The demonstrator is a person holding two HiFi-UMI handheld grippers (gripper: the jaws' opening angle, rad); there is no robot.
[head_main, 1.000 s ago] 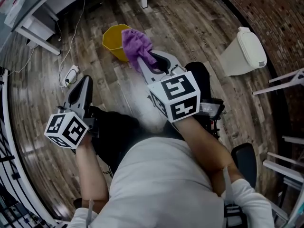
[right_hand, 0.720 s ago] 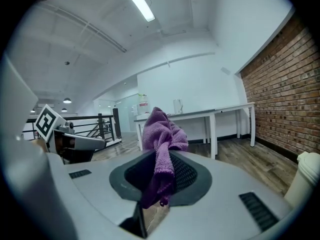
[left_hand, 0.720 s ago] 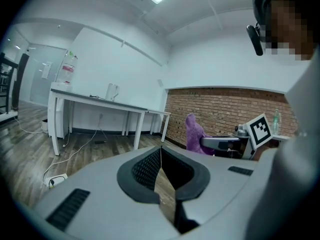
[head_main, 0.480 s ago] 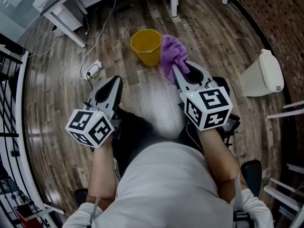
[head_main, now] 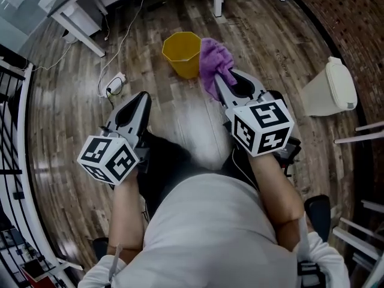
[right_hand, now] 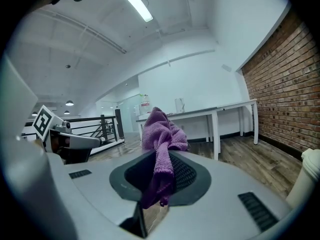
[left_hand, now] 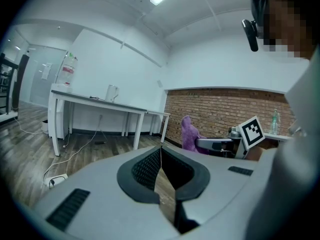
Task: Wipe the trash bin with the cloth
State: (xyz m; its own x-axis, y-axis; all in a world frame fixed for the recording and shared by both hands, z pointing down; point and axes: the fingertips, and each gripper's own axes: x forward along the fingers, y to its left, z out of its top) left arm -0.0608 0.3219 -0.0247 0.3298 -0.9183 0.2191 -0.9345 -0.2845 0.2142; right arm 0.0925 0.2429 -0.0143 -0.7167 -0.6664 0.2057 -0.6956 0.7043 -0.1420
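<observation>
A yellow trash bin [head_main: 182, 54] stands on the wood floor ahead of me in the head view. My right gripper [head_main: 223, 81] is shut on a purple cloth [head_main: 214, 63], which bunches up past its tips just right of the bin; in the right gripper view the cloth [right_hand: 161, 149] hangs pinched between the jaws. My left gripper [head_main: 142, 98] is shut and empty, held level to the left and nearer than the bin. In the left gripper view its jaws meet with nothing between them, and the right gripper with the cloth [left_hand: 188, 134] shows off to the right.
A white lidded bin [head_main: 330, 91] stands by the brick wall at right. A white power strip [head_main: 114, 84] with cables lies on the floor left of the yellow bin. White table legs [head_main: 77, 27] stand at the back. A black railing [head_main: 15, 179] runs along the left.
The view shifted: one second ago the yellow bin lay further left with the cloth over its rim; now the bin sits more central and the cloth is beside it on the right. Both grippers stay shut.
</observation>
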